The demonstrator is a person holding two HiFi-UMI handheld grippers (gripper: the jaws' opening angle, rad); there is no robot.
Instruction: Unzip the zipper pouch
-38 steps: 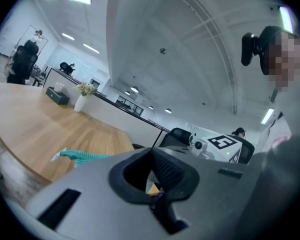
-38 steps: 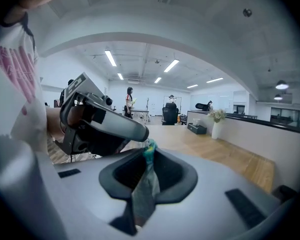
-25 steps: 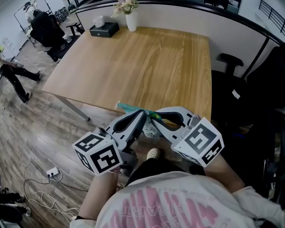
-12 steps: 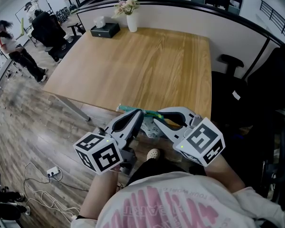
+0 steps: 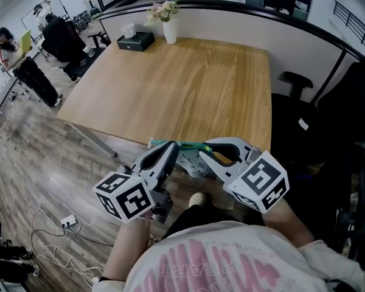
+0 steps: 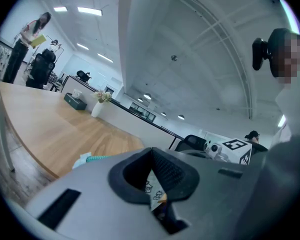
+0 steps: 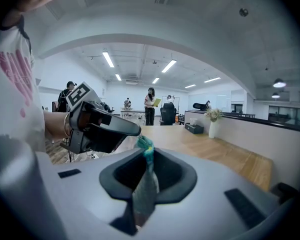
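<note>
Left gripper (image 5: 171,148) and right gripper (image 5: 203,153) tip to tip, both closed.

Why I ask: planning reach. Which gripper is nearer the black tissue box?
Left. The tissue box lies far ahead, leftward; the left gripper is on that side, the right gripper further right.

No text can be read anywhere

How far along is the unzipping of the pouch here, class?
Done: both grippers have hold of the pouch at the near edge of the table. In hand: the left gripper is shut on its printed fabric, the right gripper on the fabric below the teal zipper. Left: no gap shows along the zipper, so the unzipping itself seems not yet done.
</note>
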